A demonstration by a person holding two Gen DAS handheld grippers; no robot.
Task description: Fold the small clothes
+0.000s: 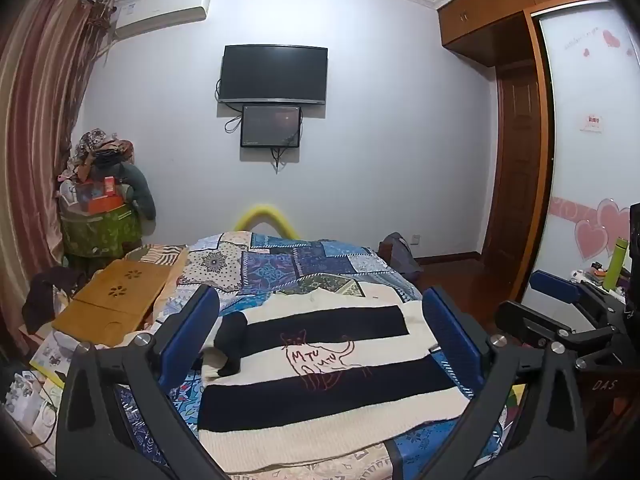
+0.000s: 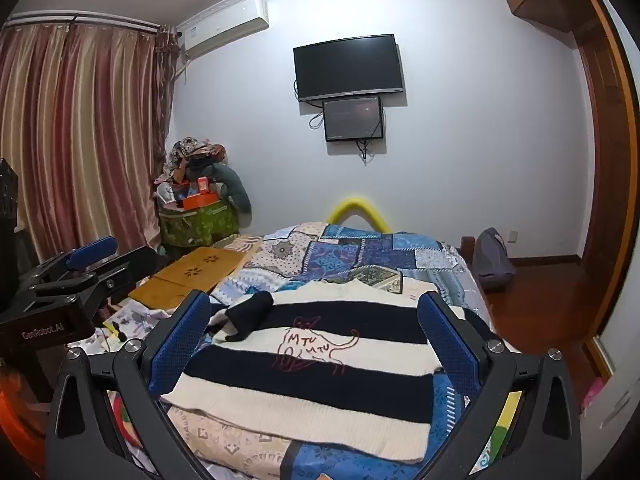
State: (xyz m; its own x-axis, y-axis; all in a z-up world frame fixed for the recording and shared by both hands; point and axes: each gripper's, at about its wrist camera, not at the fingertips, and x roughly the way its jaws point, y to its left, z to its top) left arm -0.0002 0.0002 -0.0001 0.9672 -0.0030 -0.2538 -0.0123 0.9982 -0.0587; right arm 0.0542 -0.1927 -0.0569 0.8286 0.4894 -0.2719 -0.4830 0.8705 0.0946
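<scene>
1. Between the fingers of my left claw (image 1: 320, 336) lies nothing gripped: the blue pads stand spread wide and hold only air, hovering above the striped sweater (image 1: 320, 380), which I judge keeps me free to pick a corner or edge.
2. Beside it, my right claw (image 2: 316, 344) is spread just as wide and just as empty, framing the same garment from the other side; in the left view it shows off to the right (image 1: 560, 292).
3. Just ahead and below both claws, the sweater lies flat, hem nearest me, its cat drawing facing up, so the body is already smoothed for folding.
4. Toward the left finger, a black sleeve (image 1: 232, 344) lies doubled over onto the chest; the other sleeve I cannot make out.
5. Under the sweater, the patchwork bedspread (image 1: 304, 264) serves as my folding surface.
6. Farther left, a wooden lap tray (image 1: 116, 300) sits clear of the sweater.
7. Beyond the bed, a television (image 1: 274, 74) hangs on the wall.
</scene>
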